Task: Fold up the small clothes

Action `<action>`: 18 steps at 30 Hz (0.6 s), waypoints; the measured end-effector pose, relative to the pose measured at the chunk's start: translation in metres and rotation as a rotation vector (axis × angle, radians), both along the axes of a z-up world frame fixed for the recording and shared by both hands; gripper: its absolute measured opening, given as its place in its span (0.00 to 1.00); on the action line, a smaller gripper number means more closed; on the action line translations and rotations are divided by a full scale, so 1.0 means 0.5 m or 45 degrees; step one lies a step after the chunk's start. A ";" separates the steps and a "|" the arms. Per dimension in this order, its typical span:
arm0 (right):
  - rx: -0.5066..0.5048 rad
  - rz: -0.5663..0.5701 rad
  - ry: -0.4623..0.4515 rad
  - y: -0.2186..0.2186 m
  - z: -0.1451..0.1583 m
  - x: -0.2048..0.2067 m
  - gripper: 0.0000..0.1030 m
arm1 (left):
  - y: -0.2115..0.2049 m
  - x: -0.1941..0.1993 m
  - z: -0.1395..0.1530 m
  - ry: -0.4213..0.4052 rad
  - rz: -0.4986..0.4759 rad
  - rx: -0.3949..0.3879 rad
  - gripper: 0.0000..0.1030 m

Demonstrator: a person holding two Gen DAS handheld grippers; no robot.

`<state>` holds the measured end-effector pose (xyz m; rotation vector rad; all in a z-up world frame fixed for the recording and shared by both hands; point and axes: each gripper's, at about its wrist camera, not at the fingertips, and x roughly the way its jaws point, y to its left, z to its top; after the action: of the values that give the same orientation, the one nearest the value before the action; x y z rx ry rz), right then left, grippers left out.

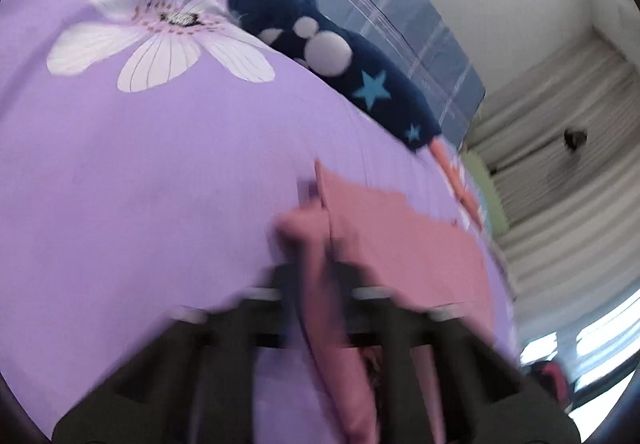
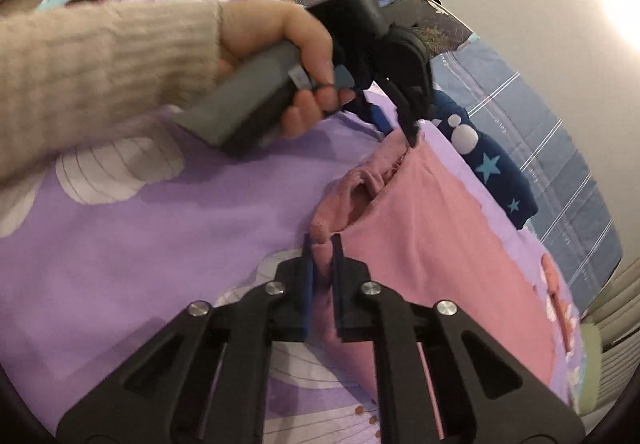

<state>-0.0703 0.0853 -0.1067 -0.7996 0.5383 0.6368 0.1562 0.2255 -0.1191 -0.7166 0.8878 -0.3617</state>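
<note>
Now pink garment (image 2: 420,244) betw. both tools

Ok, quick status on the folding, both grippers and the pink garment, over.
Left gripper and right gripper both shut on pink garment, one edge each. Garment flat on purple bedspread. Navy star garment lies beside it, apart.

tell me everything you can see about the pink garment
The pink garment is soft, matte knit cloth lying mostly flat on the purple floral sheet, with a bunched, rolled edge. The right claw is shut on one end of that edge, the left claw on the other. A navy starred garment lies beside it.
</note>
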 end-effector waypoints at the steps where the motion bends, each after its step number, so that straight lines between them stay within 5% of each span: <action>1: 0.029 0.008 0.007 -0.004 0.008 -0.002 0.05 | 0.002 -0.001 0.007 -0.008 0.023 -0.023 0.03; 3: 0.125 0.034 -0.008 -0.016 0.042 -0.020 0.05 | -0.006 -0.025 0.056 -0.135 0.036 -0.001 0.03; 5: 0.180 0.055 -0.032 -0.022 0.070 -0.034 0.05 | -0.029 -0.046 0.102 -0.248 0.018 0.125 0.03; 10: 0.081 0.068 0.082 -0.009 0.018 -0.021 0.05 | -0.034 -0.019 0.035 -0.107 0.055 0.408 0.03; 14: 0.086 0.069 0.057 -0.013 0.019 -0.036 0.07 | 0.014 -0.052 0.034 -0.128 0.096 0.230 0.05; 15: 0.106 0.073 0.072 -0.017 0.026 -0.037 0.12 | 0.020 -0.060 0.043 -0.145 0.096 0.237 0.15; 17: 0.126 0.059 0.086 -0.028 0.035 -0.042 0.27 | 0.028 -0.082 0.067 -0.175 0.098 0.243 0.50; 18: 0.131 0.057 0.082 -0.035 0.038 -0.044 0.28 | 0.029 -0.092 0.075 -0.191 0.087 0.231 0.52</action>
<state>-0.0921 0.0679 -0.0879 -0.6979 0.5434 0.7282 0.1100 0.2400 -0.0817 -0.5436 0.7418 -0.2667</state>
